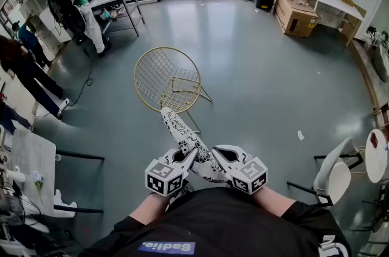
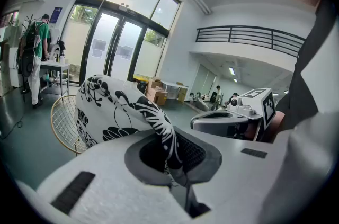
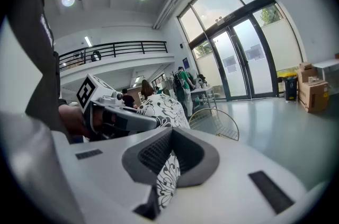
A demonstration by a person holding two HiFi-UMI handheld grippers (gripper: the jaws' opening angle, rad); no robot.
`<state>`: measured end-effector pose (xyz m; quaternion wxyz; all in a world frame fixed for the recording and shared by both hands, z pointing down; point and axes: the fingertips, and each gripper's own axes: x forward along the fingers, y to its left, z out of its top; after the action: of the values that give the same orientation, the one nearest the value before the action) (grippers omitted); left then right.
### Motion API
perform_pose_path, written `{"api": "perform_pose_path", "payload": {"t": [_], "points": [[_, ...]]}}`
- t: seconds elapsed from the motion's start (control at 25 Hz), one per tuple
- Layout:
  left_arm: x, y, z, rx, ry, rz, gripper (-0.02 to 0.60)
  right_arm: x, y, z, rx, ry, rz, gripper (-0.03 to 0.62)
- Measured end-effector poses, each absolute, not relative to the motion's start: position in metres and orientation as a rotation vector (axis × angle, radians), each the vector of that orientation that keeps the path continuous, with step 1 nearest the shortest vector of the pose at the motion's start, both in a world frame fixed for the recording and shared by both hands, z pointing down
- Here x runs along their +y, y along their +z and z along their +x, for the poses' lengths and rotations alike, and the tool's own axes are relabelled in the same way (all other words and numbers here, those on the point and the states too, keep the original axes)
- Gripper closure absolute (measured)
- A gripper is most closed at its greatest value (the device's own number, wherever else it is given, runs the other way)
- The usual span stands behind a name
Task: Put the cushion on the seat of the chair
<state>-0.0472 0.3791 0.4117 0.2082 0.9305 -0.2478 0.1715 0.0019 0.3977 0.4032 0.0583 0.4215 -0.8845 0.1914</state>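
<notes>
1. Cushion is hanging in the air, far end just short of the chair.
2. Left gripper & right gripper are both clamping its near edge.
3. Risk imo: thin edge grip could be slipping, or the far end catching the wire rim & folding.

Both forearms reach forward from the near edge, close together in front of the torso. The left forearm carries the left gripper and the right forearm carries the right gripper. The two grippers sit side by side, angled in toward each other and tipped slightly downward. Each has its jaws closed tight, pinching the fabric at the near end of the cushion, one on either side.
</notes>
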Motion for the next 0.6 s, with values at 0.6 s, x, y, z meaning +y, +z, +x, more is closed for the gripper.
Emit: {"api": "perform_pose_path", "payload": {"t": [0.6], "points": [[0.369, 0.418, -0.025, -0.724, 0.496, 2.572, 0.560, 0.385, 0.408, 0.026, -2.698, 0.606, 1.243, 0.565]]}}
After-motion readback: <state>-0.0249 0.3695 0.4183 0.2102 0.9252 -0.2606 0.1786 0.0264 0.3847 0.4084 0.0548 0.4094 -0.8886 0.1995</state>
